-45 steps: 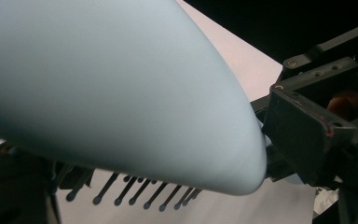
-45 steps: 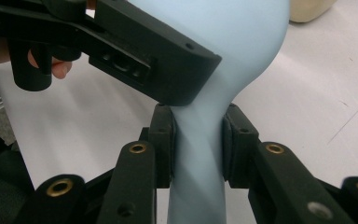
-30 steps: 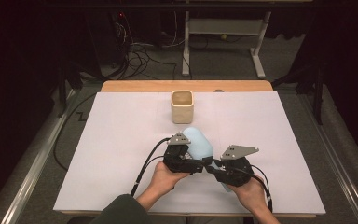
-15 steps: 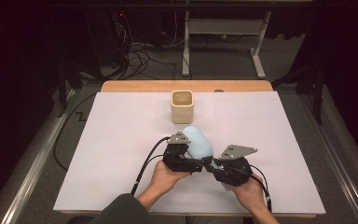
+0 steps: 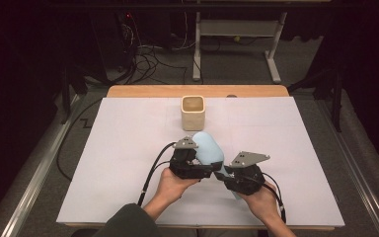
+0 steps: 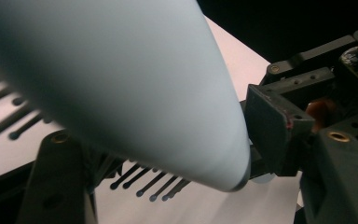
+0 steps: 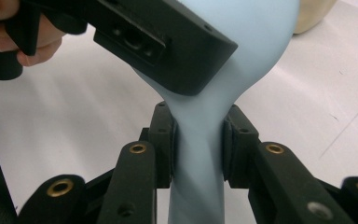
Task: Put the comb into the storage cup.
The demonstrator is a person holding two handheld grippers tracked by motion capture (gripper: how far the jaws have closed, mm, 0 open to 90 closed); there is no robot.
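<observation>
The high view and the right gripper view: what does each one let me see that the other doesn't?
The high view alone takes in the whole white table sheet, both hands, the grey plates on the claws and the cables and floor beyond the table. The right gripper view alone reveals the grip up close: the right claw pinches the narrow neck of the pale blue object, one jaw on each side. Both share the blue object, the left claw against its bulb, and the beige cup behind it.
</observation>
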